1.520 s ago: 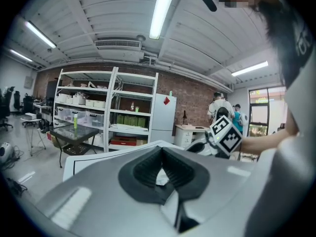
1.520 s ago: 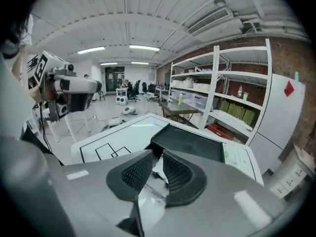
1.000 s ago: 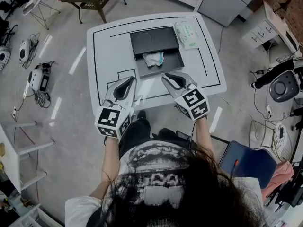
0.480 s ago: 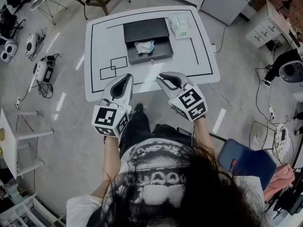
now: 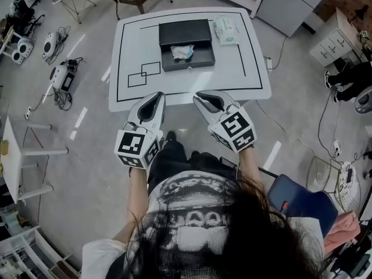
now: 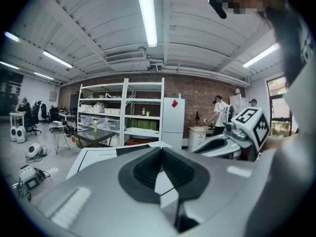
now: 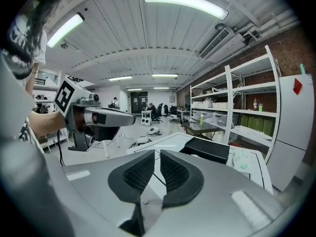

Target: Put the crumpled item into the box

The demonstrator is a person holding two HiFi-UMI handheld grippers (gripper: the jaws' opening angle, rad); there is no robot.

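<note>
A white crumpled item [image 5: 183,52] lies inside the open black box [image 5: 186,35] at the far middle of the white table [image 5: 244,68]. Both grippers hang off the table, just short of its near edge. My left gripper [image 5: 153,102] is shut, its jaws meeting at the tips with nothing between them [image 6: 160,149]. My right gripper [image 5: 207,99] is shut too, with only a thin slit between its empty jaws [image 7: 154,154]. The right gripper view shows the black box [image 7: 207,149] ahead on the table.
A packet of wipes [image 5: 225,29] lies right of the box, and black lines and small rectangles [image 5: 142,74] mark the tabletop. Cables and devices [image 5: 61,77] litter the floor to the left. A blue chair [image 5: 302,199] stands at the right, shelving [image 6: 123,112] further back.
Both grippers have drawn back from over the table's near part to beyond its edge. The table and box now lie farther away. The crumpled item stays in the box.
</note>
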